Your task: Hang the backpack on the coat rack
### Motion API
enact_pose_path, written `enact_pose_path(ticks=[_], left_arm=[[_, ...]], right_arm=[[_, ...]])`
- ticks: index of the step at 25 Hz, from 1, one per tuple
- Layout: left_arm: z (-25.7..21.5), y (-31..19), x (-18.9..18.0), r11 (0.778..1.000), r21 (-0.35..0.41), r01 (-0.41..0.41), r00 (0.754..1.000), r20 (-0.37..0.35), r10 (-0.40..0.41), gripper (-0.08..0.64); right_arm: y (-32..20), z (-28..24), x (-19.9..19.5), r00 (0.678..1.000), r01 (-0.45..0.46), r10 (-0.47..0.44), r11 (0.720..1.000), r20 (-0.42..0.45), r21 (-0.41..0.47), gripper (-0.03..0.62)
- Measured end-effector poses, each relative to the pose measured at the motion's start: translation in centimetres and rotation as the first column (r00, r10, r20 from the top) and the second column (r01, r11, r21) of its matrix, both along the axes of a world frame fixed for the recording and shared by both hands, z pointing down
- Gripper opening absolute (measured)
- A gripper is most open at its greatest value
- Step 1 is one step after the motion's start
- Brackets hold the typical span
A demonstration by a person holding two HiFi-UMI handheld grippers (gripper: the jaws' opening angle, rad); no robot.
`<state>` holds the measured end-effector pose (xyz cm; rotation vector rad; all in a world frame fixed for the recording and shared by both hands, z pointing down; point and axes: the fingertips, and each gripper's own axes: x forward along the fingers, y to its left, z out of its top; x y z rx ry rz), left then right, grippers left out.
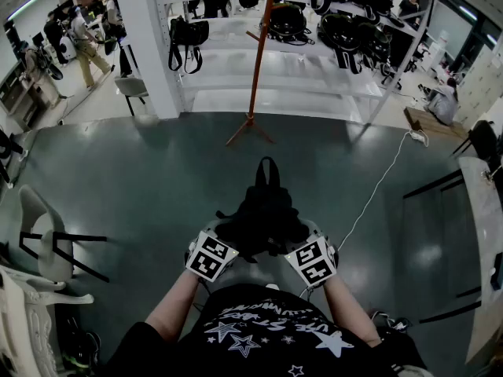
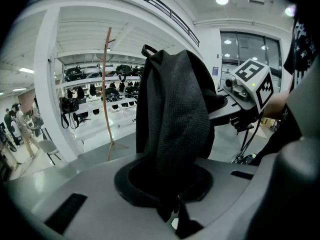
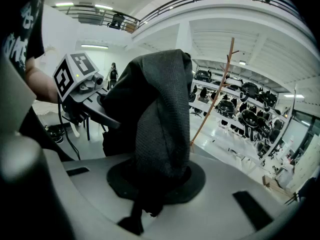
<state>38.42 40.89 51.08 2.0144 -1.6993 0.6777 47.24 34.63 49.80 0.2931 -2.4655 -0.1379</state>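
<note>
A black backpack (image 1: 264,210) hangs in front of me, carried between both grippers, its top handle pointing toward the rack. My left gripper (image 1: 222,246) is shut on the backpack's fabric (image 2: 172,129), which rises out of the closed jaws. The right gripper (image 1: 303,247) is likewise shut on the fabric (image 3: 160,124) on the other side. An orange wooden coat rack (image 1: 259,53) stands ahead on the dark floor, its feet (image 1: 250,129) some way beyond the bag. The rack (image 2: 108,84) also shows in the left gripper view, and the rack (image 3: 215,101) shows in the right gripper view. Both sets of fingertips are hidden under fabric.
White shelving (image 1: 314,45) full of black bags stands behind the rack, beside a white column (image 1: 153,45). A white chair (image 1: 47,242) sits at the left, a table edge (image 1: 483,234) at the right. A white cable (image 1: 377,191) crosses the floor. People (image 1: 82,38) stand far left.
</note>
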Motion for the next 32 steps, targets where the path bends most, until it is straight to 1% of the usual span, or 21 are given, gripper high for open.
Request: enact_pose_path(ticks=[7, 11, 14, 19, 22, 25, 28, 32], left_arm=[[1.8, 2.1, -0.8, 1.000, -0.023, 0.020, 0.999, -0.047, -0.021, 0.057], [3.5, 3.5, -1.1, 0.998, -0.048, 0.031, 0.994, -0.108, -0.036, 0.057], [4.1, 4.1, -2.6, 0.998, -0.055, 0.025, 0.992, -0.123, -0.032, 0.057], [3.6, 4.3, -5.9, 0.997, -0.067, 0.034, 0.989, -0.140, -0.043, 0.057], [2.8, 3.6, -7.4, 0.998, -0.046, 0.053, 0.990, -0.129, -0.059, 0.057], [1.9, 1.2, -9.7, 0.995, -0.041, 0.095, 0.989, -0.110, -0.099, 0.057], [1.5, -2.0, -12.2, 0.989, -0.076, 0.129, 0.985, -0.103, -0.137, 0.057], [3.7, -4.2, -16.6, 0.979, -0.103, 0.174, 0.980, -0.076, -0.182, 0.057]], right_arm=[[1.9, 1.6, -0.7, 0.998, 0.025, -0.026, 0.999, -0.049, -0.023, 0.055], [3.3, 3.2, -1.4, 0.997, 0.040, -0.044, 0.997, -0.066, -0.062, 0.055], [3.9, 4.1, -2.9, 0.995, 0.048, -0.055, 0.996, -0.087, -0.072, 0.055], [4.3, 3.2, -6.3, 0.996, 0.054, -0.059, 0.996, -0.060, -0.077, 0.055], [3.0, 2.6, -8.2, 0.994, 0.091, -0.095, 0.994, -0.048, -0.068, 0.056], [0.0, 2.0, -10.7, 0.992, 0.118, -0.121, 0.991, -0.045, -0.069, 0.057], [-3.4, 1.4, -13.6, 0.987, 0.149, -0.154, 0.984, -0.041, -0.098, 0.057], [-6.1, 4.1, -18.7, 0.975, 0.214, -0.219, 0.970, -0.031, -0.116, 0.057]])
